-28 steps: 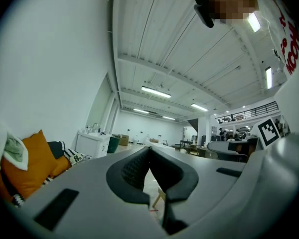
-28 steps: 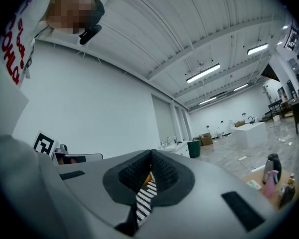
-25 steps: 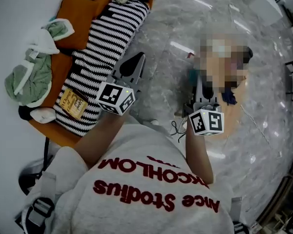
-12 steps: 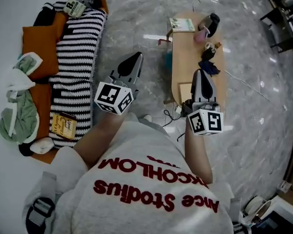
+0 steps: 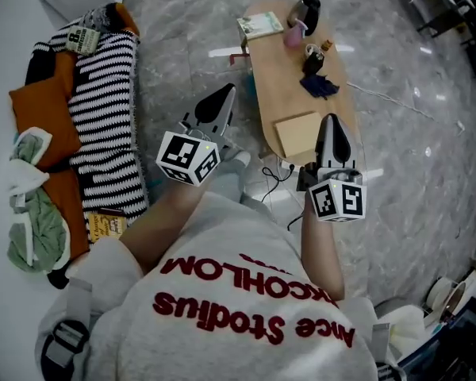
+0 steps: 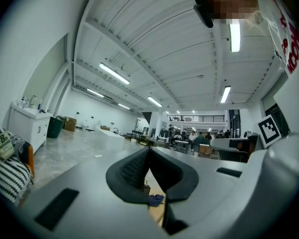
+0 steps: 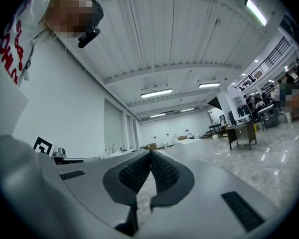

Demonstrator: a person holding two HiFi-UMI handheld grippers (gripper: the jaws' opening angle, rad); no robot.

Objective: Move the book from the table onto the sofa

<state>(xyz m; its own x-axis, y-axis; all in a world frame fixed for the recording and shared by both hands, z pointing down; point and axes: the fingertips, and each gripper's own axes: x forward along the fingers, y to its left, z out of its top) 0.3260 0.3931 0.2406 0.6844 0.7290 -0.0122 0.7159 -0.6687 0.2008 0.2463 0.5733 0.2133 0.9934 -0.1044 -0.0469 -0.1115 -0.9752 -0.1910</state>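
Reaching forward from the body, both forearms are held out side by side and well apart, and each hand carries its gripper about level. The left gripper [image 5: 220, 100] points over the marble floor [image 5: 412, 157] in the gap between the sofa [image 5: 62, 193] and the table [image 5: 282, 86]. Its forearm slants a little toward the right of the head view. The right gripper [image 5: 332, 124] points straight ahead, with its nose over the near end of the table, just beside a tan flat pad [image 5: 296, 133].

Both grippers have their jaws pressed together, pad against pad, and nothing is between them.

A book [image 5: 260, 26] with a pale green cover lies flat at the far end of the table, near a pink cup [image 5: 293, 34] and a dark jug [image 5: 305, 10]. A dark blue cloth [image 5: 317, 84] lies around the middle of the table. On the sofa, just beside the striped blanket [image 5: 103, 109], a second book [image 5: 103, 227] with a yellowish cover lies at the near end.
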